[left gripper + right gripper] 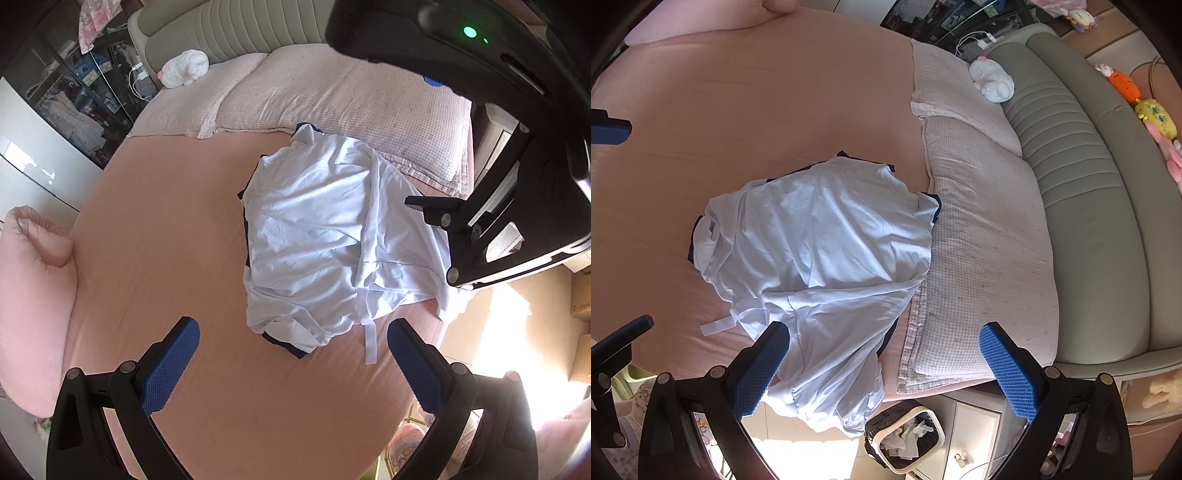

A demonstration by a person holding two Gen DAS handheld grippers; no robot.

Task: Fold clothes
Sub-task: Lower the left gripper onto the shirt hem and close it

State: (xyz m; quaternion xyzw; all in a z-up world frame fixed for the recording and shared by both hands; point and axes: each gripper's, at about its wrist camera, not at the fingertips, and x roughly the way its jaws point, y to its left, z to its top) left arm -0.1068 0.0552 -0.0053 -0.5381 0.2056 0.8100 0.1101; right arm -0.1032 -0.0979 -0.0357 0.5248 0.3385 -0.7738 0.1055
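A crumpled white garment with dark trim (314, 240) lies on the pink bed sheet (159, 229), one end hanging over the bed's side. My left gripper (293, 363) hovers open above the sheet, just short of the garment's near edge, nothing between its blue pads. My right gripper (884, 363) is open too, above the garment (820, 251) where it droops off the bed, and holds nothing. The right gripper's black body (491, 206) shows in the left wrist view, beside the garment's far side.
Two checked pillows (979, 229) lie along a grey padded headboard (1100, 206), with a white plush toy (991, 83) on them. A pink duvet (29, 302) is bunched at the bed's foot. A bin (905, 439) stands on the floor beside a white nightstand (975, 424).
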